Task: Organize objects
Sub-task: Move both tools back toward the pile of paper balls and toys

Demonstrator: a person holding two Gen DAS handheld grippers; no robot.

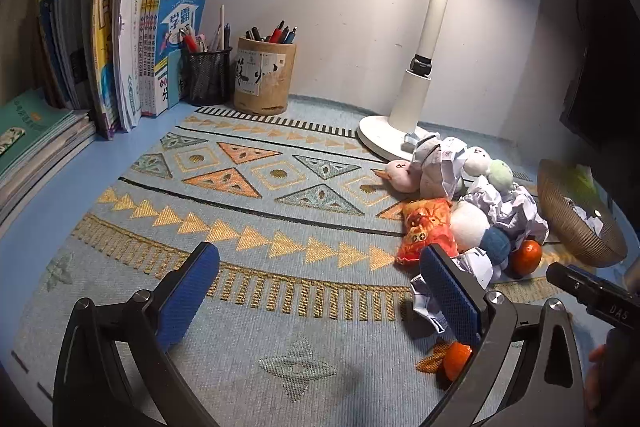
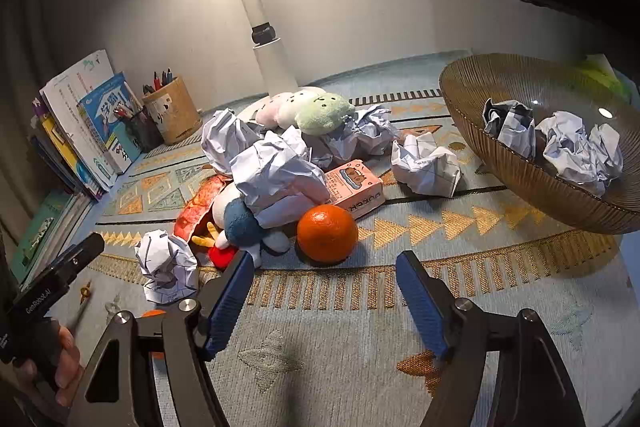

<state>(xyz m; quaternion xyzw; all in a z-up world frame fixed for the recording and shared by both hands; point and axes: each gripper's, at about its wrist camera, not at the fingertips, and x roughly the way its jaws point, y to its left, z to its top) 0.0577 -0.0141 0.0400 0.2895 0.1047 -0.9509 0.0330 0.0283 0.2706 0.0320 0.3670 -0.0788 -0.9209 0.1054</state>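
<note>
A pile of clutter lies on the patterned mat: crumpled paper balls (image 2: pixel 276 175), an orange (image 2: pixel 327 233), a pink carton (image 2: pixel 354 187), a red snack bag (image 1: pixel 428 229), and plush toys (image 2: pixel 324 111). A brown ribbed bowl (image 2: pixel 520 183) at the right holds two paper balls (image 2: pixel 576 147). My right gripper (image 2: pixel 324 307) is open and empty, just in front of the orange. My left gripper (image 1: pixel 320 299) is open and empty, left of the pile, with a paper ball (image 1: pixel 428 301) beside its right finger. The bowl also shows in the left wrist view (image 1: pixel 572 223).
A white lamp (image 1: pixel 416 87) stands behind the pile. Two pen holders (image 1: pixel 264 75) and upright books (image 1: pixel 128 47) line the back left wall. Stacked books (image 1: pixel 36 135) lie at the far left. A second orange (image 1: pixel 456 359) sits under my left gripper's right finger.
</note>
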